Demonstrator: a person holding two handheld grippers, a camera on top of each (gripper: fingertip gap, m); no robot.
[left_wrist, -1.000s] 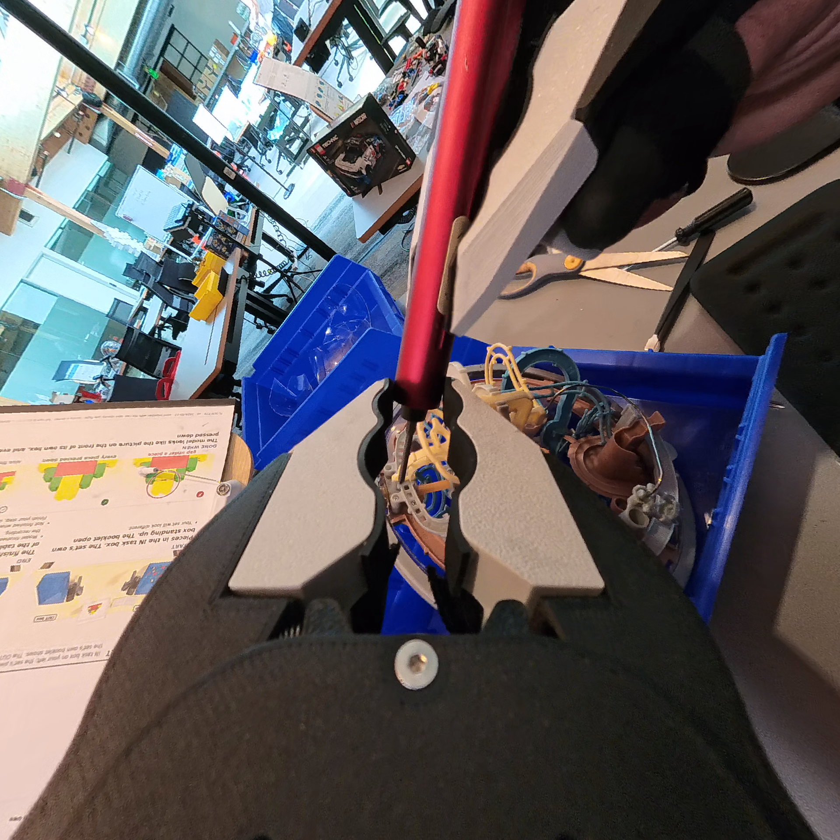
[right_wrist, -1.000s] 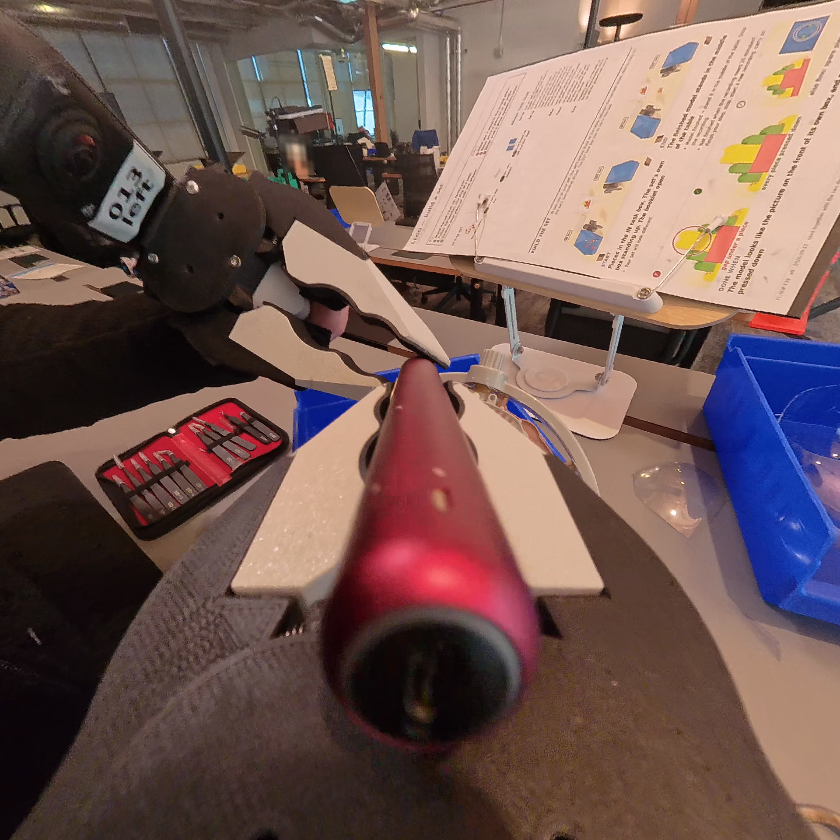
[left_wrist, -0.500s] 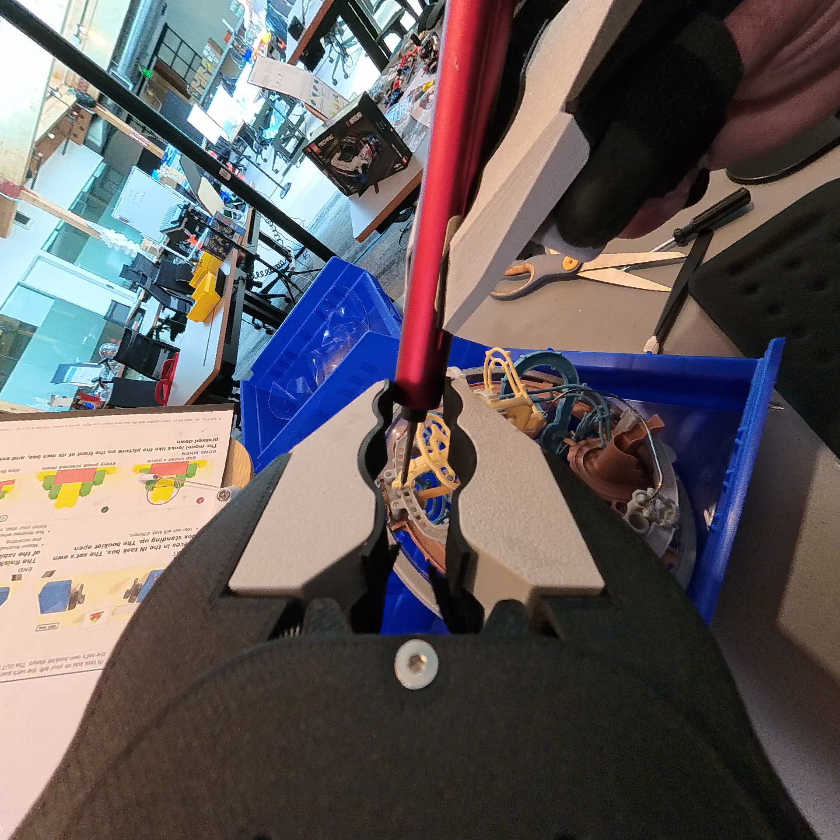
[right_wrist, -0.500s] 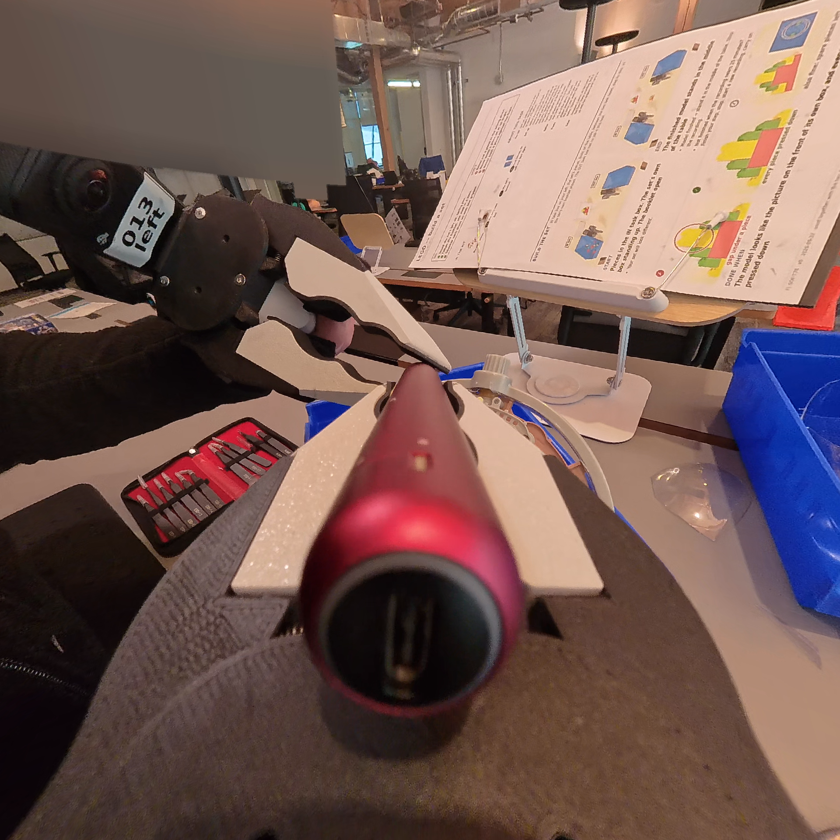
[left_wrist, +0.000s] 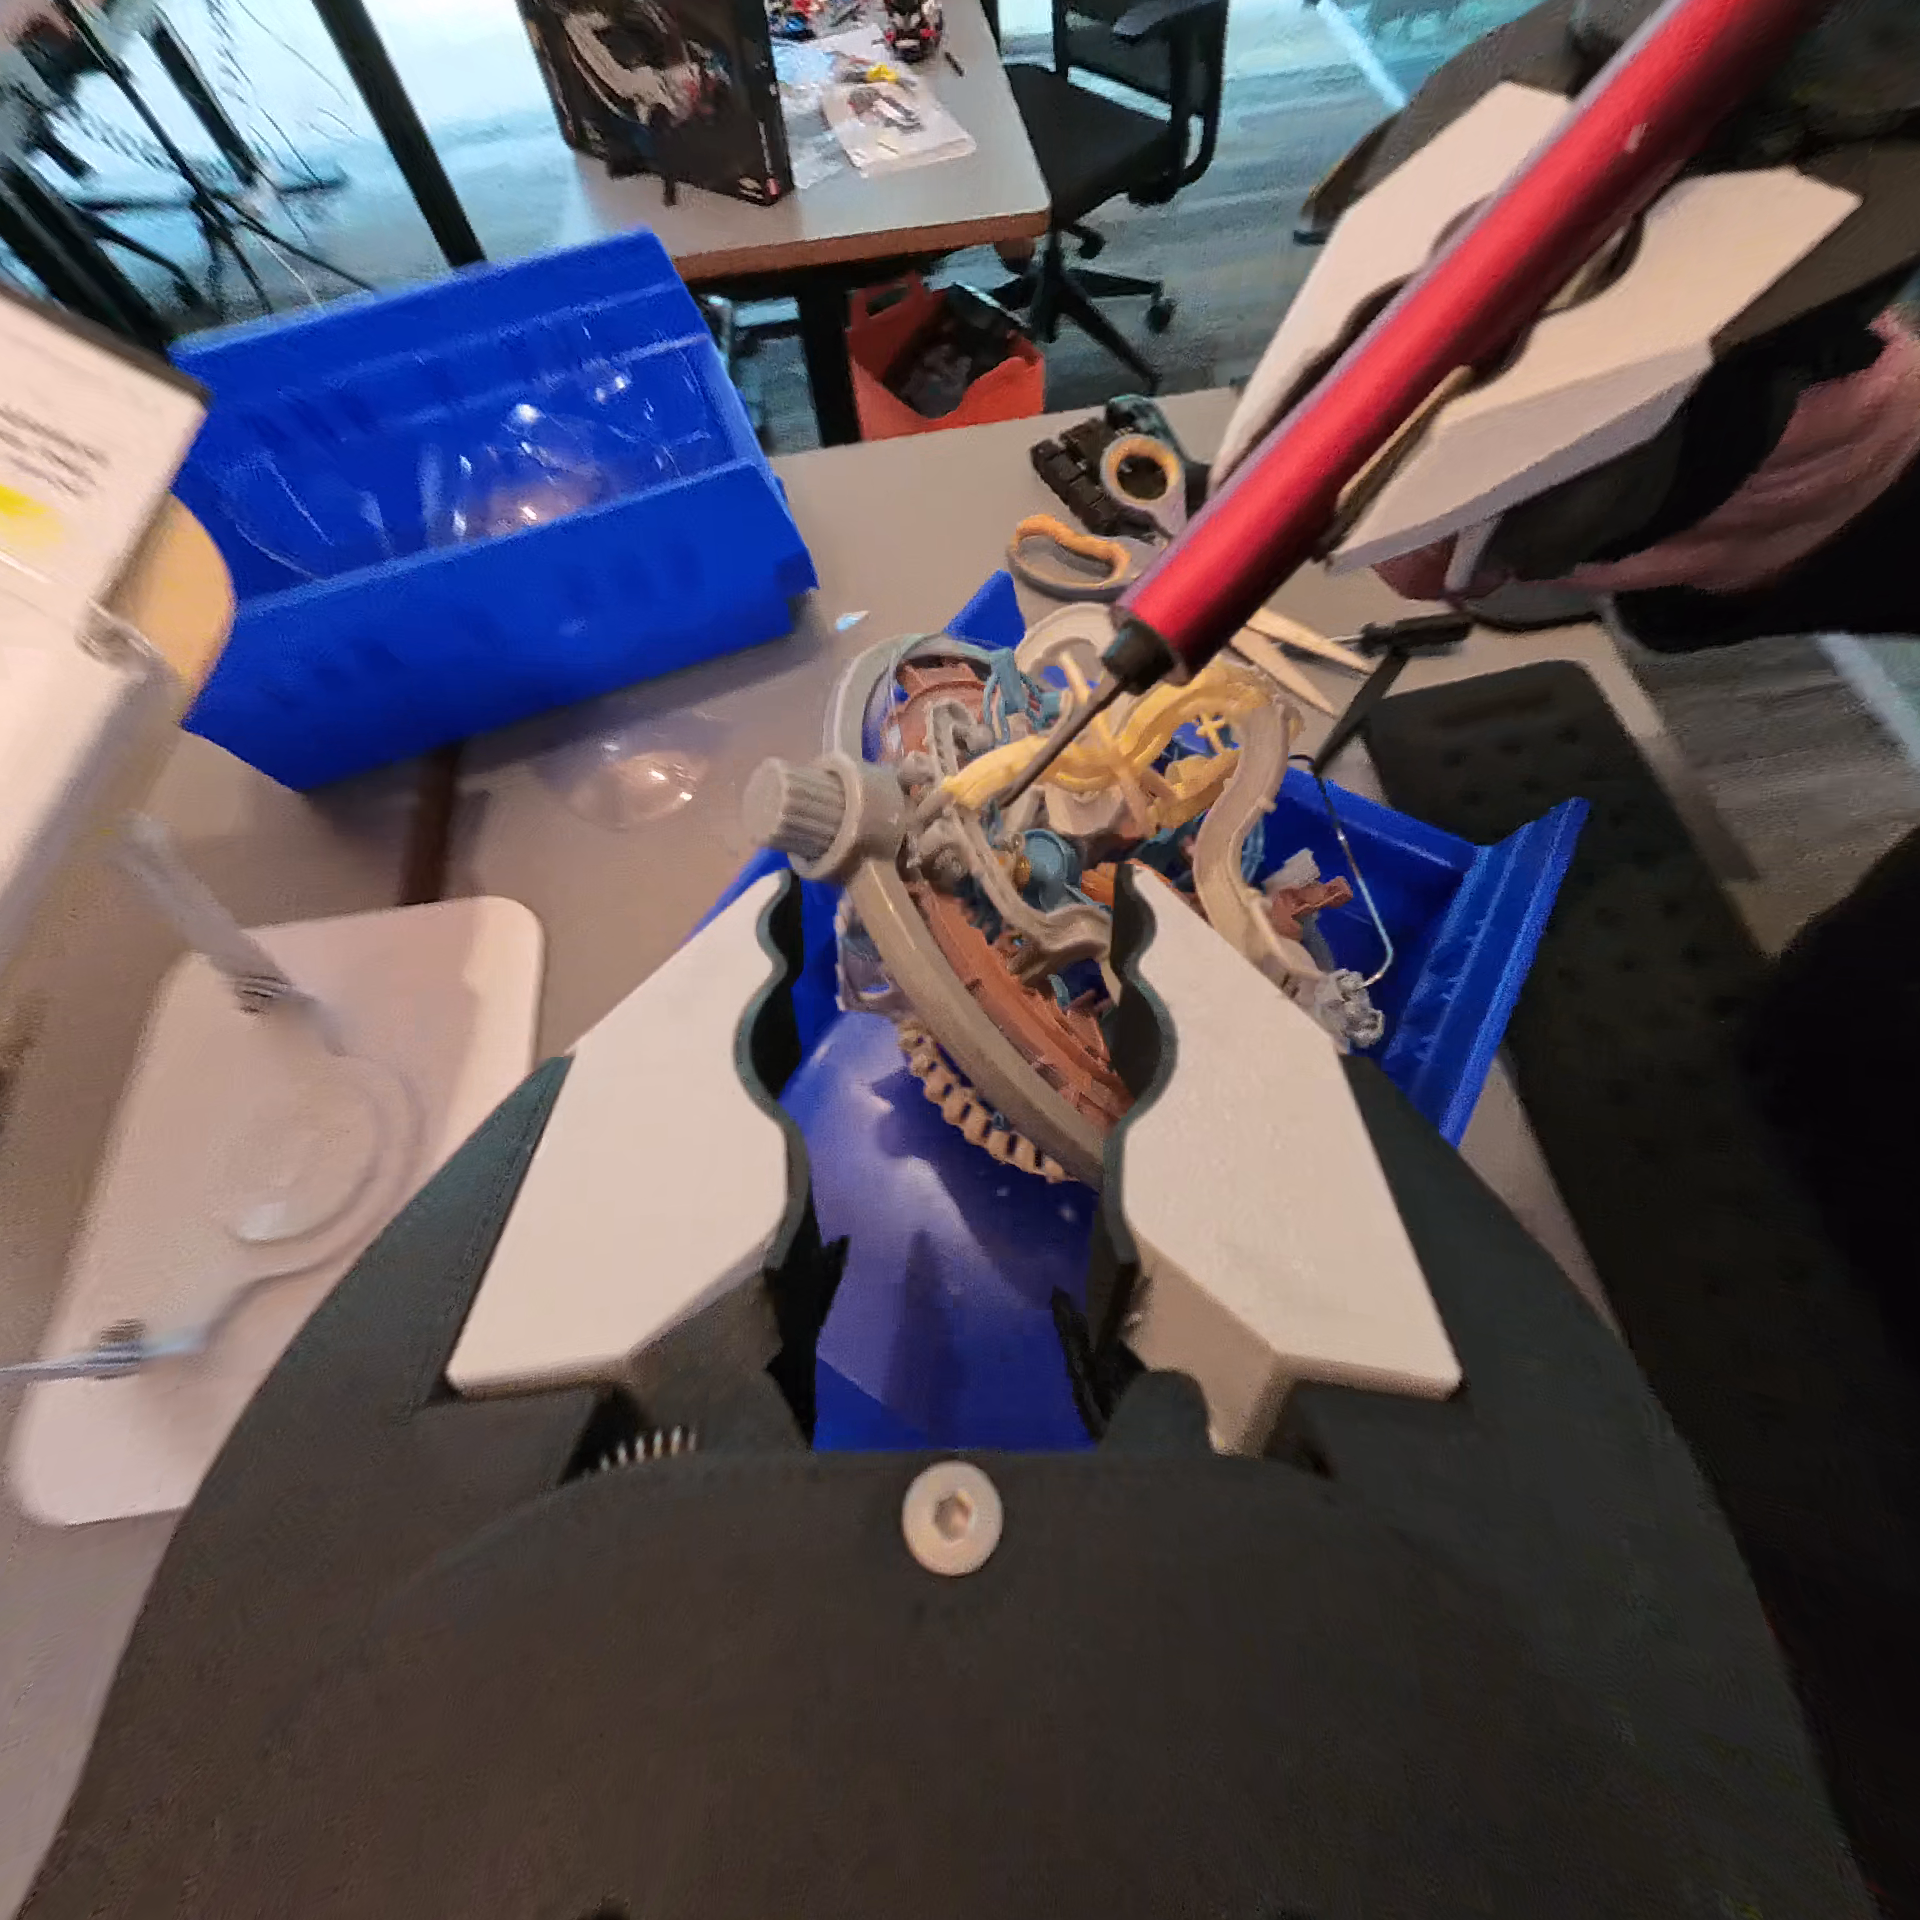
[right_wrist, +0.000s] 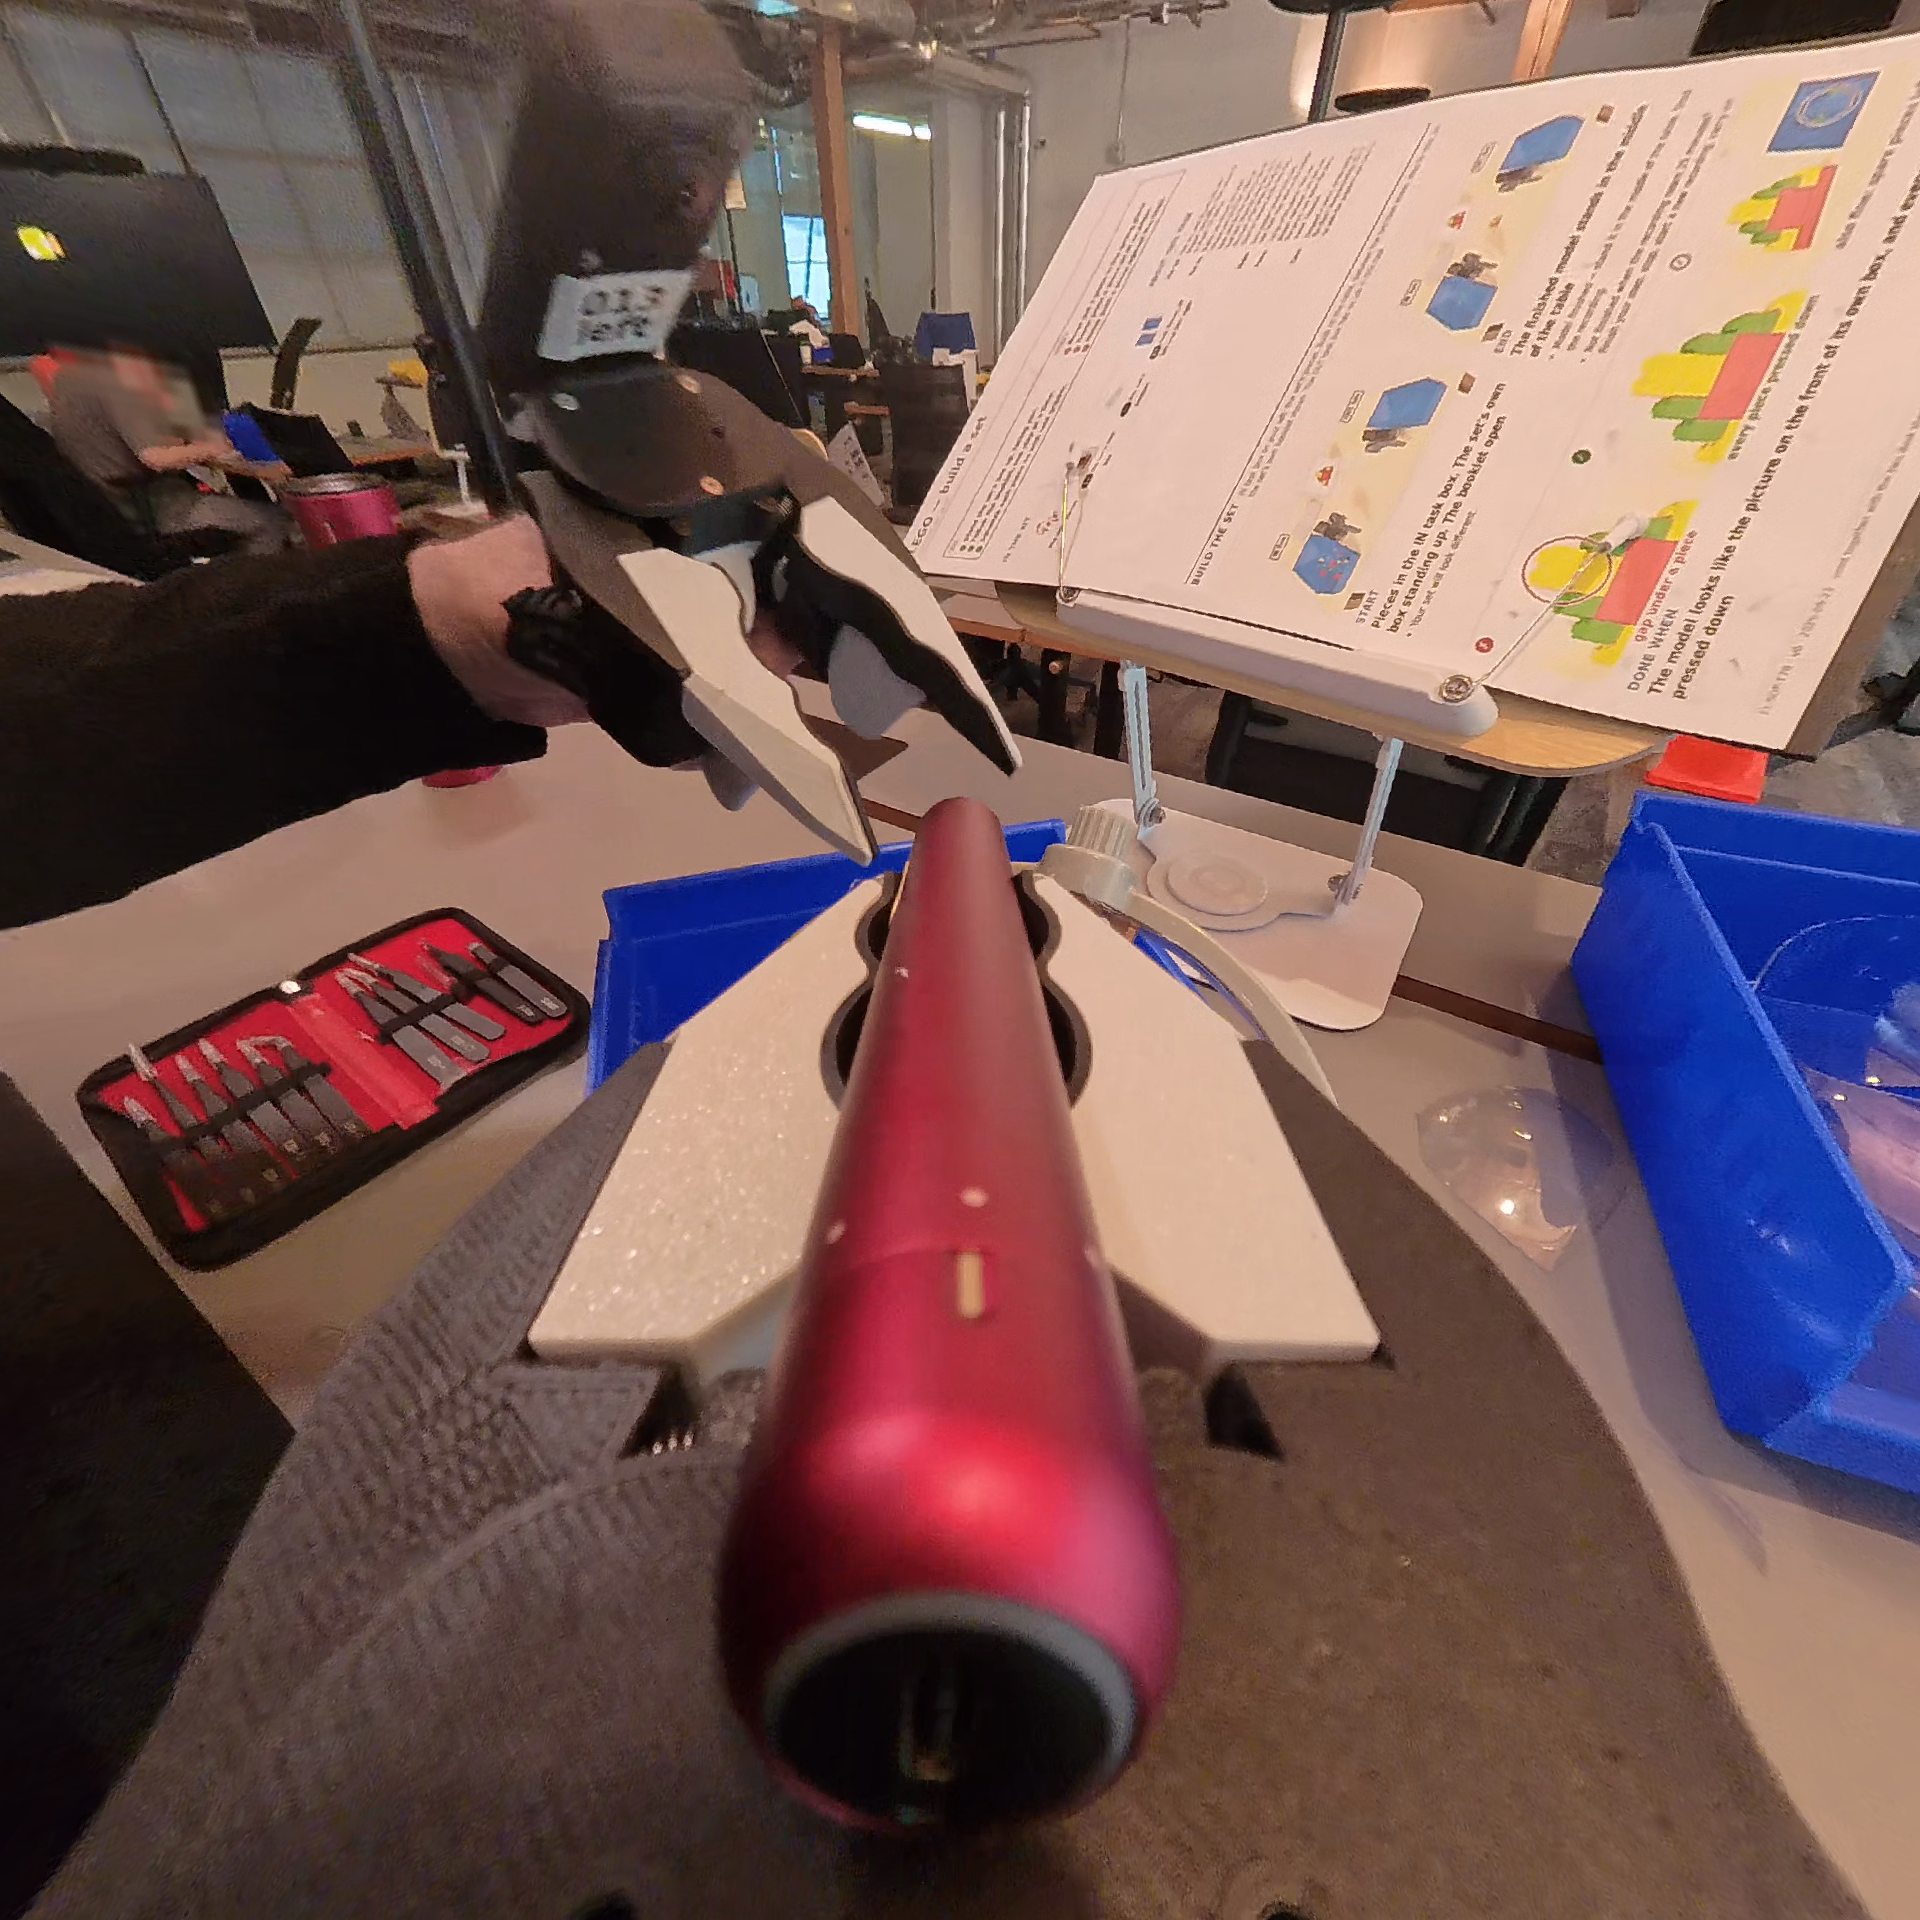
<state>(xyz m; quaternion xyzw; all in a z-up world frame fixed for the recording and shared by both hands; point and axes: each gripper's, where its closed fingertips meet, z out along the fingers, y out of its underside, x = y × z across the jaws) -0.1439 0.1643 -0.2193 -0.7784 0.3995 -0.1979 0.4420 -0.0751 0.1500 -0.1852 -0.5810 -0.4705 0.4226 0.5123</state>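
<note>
Grey surface in open workshop, pretty cluttered. Right gripper clamped on red metal pen-shaped screwdriver, thin bit touching yellow parts atop grey, brown and blue plastic model. Model sits in near blue plastic bin. Left gripper jaws apart, empty, hovering just over model. Second blue bin far left, red tweezer case on left, instruction sheet on stand behind.
</note>
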